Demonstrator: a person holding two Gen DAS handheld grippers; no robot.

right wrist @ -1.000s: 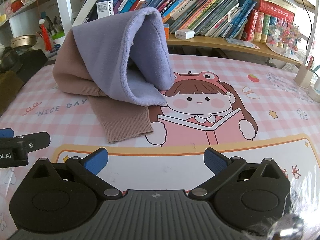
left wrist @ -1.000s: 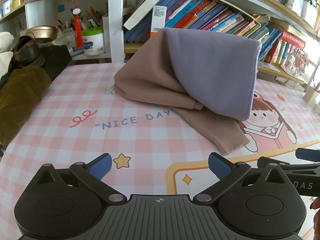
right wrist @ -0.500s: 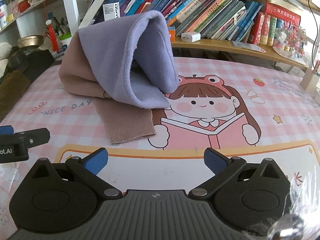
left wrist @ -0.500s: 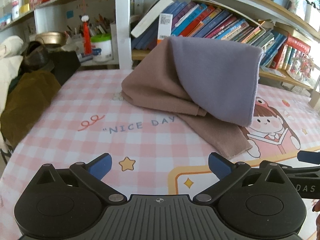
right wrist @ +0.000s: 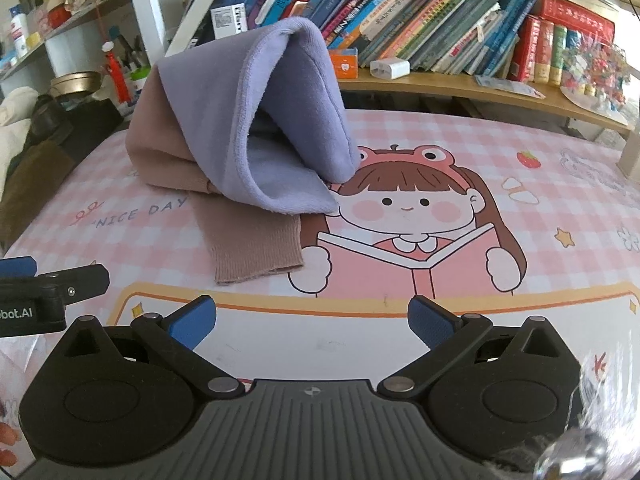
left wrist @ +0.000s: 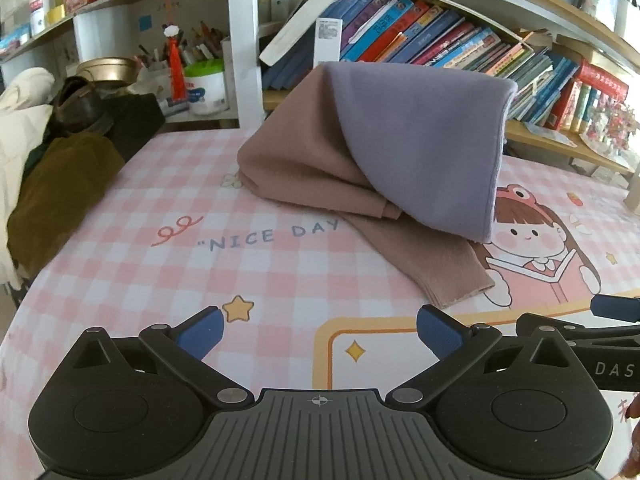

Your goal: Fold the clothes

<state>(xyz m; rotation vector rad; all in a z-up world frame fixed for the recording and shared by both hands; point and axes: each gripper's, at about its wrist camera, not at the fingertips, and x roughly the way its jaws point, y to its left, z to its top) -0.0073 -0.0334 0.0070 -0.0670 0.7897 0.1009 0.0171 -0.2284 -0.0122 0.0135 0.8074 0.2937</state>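
A garment lies bunched on the pink checked tablecloth (left wrist: 120,264). Its mauve-brown outer side (left wrist: 296,168) shows at the left and a ribbed sleeve cuff (left wrist: 452,280) stretches toward me. Its lilac fleece lining (left wrist: 420,152) is turned out and arches over the top; the right wrist view looks into this arch (right wrist: 280,136). My left gripper (left wrist: 318,334) is open and empty, well short of the cuff. My right gripper (right wrist: 310,322) is open and empty, a little in front of the cuff (right wrist: 256,256).
Shelves with leaning books (left wrist: 420,36) stand behind the table. A dark olive garment (left wrist: 60,196) and a brown shoe (left wrist: 78,102) lie at the left edge. A white charger (right wrist: 390,68) sits on the wooden shelf. A pen cup (left wrist: 206,86) stands behind the shoe.
Both grippers have drawn back a little from the garment, which now looks smaller and farther. The garment has not moved. Both grippers stay open.
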